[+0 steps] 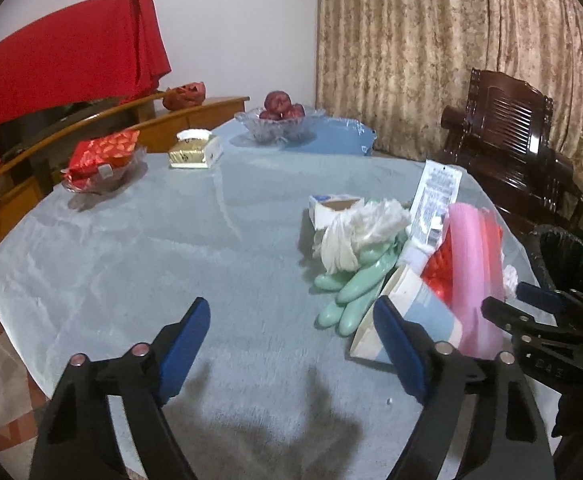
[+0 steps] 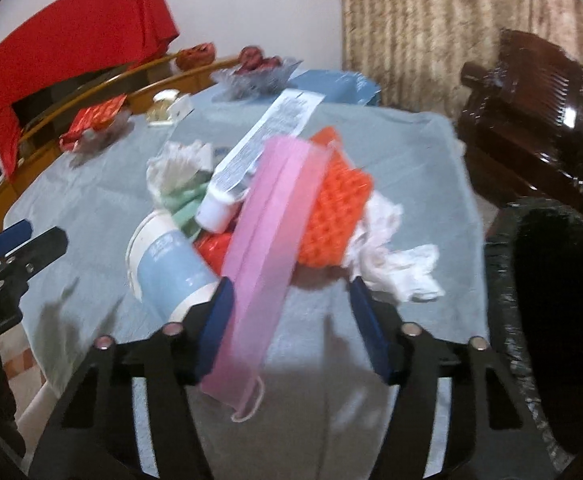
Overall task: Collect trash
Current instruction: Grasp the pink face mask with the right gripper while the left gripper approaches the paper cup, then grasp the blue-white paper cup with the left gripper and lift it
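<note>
A pile of trash lies on the right of the table: a pink face mask (image 2: 267, 224), an orange foam net (image 2: 333, 208), a white tube (image 2: 259, 140), a blue-and-white paper cup (image 2: 167, 264), green rubber gloves (image 1: 351, 288), white plastic bags (image 1: 365, 232) and crumpled tissue (image 2: 391, 256). My right gripper (image 2: 291, 328) is open, its jaws on either side of the mask's near end. My left gripper (image 1: 295, 344) is open and empty above the cloth, left of the cup (image 1: 415, 312). A black-lined bin (image 2: 555, 320) stands at the table's right edge.
Farther back on the table (image 1: 131, 248) are a tissue box (image 1: 193, 150), a glass fruit bowl (image 1: 277, 120) and a dish with a red packet (image 1: 103, 160). A dark wooden chair (image 1: 507, 140) stands at right. A wooden cabinet with red cloth (image 1: 59, 60) is at left.
</note>
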Demonstrator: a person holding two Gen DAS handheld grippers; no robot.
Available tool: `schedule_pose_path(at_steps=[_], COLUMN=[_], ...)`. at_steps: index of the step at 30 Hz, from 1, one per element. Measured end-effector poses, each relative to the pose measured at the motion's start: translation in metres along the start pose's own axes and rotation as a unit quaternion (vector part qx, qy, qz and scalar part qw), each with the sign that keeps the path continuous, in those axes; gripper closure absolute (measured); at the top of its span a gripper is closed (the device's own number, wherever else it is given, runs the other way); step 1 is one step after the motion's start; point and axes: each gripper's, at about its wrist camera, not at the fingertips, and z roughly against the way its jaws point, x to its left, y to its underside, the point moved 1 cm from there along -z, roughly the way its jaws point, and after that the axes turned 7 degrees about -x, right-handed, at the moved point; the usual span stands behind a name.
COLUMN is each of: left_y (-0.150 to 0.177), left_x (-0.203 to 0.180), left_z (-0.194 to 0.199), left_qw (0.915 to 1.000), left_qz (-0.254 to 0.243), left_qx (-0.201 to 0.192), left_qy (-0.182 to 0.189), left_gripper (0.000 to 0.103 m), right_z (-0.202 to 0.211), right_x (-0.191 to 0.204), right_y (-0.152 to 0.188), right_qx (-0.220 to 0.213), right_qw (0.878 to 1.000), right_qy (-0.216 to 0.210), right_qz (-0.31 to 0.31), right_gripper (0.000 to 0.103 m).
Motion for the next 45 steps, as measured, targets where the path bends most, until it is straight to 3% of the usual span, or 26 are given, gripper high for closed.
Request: schedule_pose_path(at_steps=[2, 9, 15, 18, 24, 35, 42, 45], left_y=[0.002, 0.005, 0.004, 0.005, 0.009, 0.023, 0.024, 0.025], left_x=[0.001, -0.008, -0.023, -0.033, -0.056, -0.078, -0.082, -0.081], left_z=[-0.003, -0.009, -0.009, -0.011, -0.015, -0.043, -0.052, -0.055], left_qw=[1.0000, 0.9996, 0.9987, 0.9978, 0.9950, 0.9927, 0.9906, 0.9887], left_qz=[0.002, -0.001, -0.006, -0.009, -0.037, -0.091, -0.088, -0.074], left_qx=[0.004, 0.015, 0.014, 0.018, 0.007, 0.013, 0.017, 0.031], left_qy=[0.008, 0.023, 0.049, 0.063, 0.093, 0.077, 0.104, 0.126], left_gripper=[0.027, 0.029, 0.027, 0.016, 0.007, 0.007, 0.005, 0.011], right_z=[-0.005, -0.010, 0.007, 0.018, 0.033, 0.024, 0.019, 0.018], right_x=[0.004, 0.011, -0.001, -0.009, -0.026, -0.035, -0.031, -0.031], right_y=[0.001, 0.005, 0.001, 0.001, 0.003, 0.011, 0.010, 0.009], right_qx=[0.008, 0.027, 0.009, 0.001, -0.007, 0.004, 0.011, 0.011], right_qw=[1.000, 0.998, 0.998, 0.999, 0.999, 0.999, 0.999, 0.999], right_qy=[-0.007, -0.057, -0.059, -0.054, -0.033, -0.031, -0.034, -0.035], right_qz=[0.006, 0.010, 0.002, 0.001, 0.006, -0.009, -0.010, -0.010], right_gripper=[0.057, 0.103, 0.103, 0.103, 0.103, 0.103, 0.103, 0.103])
